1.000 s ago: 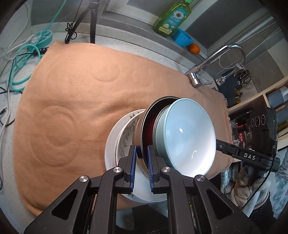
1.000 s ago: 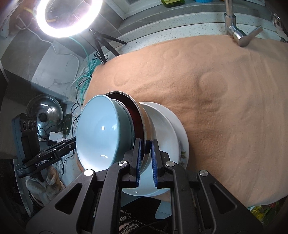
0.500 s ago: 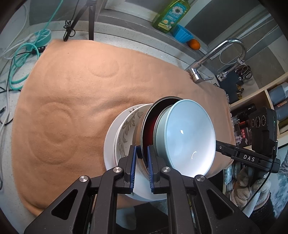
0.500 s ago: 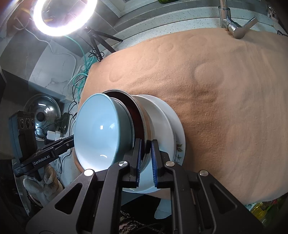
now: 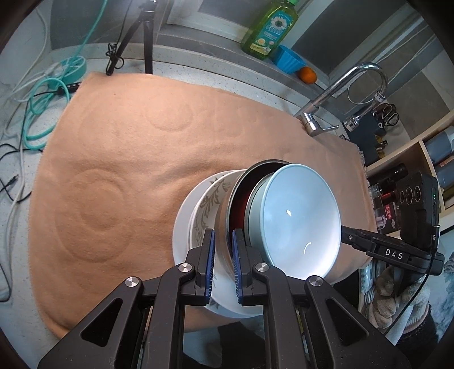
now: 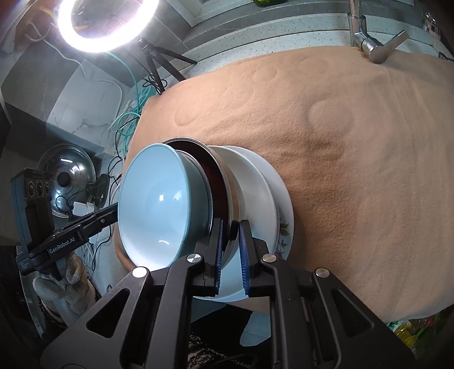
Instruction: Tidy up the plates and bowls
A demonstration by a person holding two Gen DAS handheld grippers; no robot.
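A stack of dishes sits at the near edge of the tan cloth. It has a wide white plate lowest, a leaf-patterned white dish, a steel bowl with a dark red inside, and a pale blue bowl nested on top. My left gripper is shut on the steel bowl's rim. On the opposite side, my right gripper is shut on the same steel bowl, beside the blue bowl and white plate. Whether the stack rests on the cloth, I cannot tell.
A chrome faucet stands at the cloth's far right corner. On the ledge behind it are a green soap bottle, a blue cup and an orange. Cables and a tripod lie to the left. A ring light glows.
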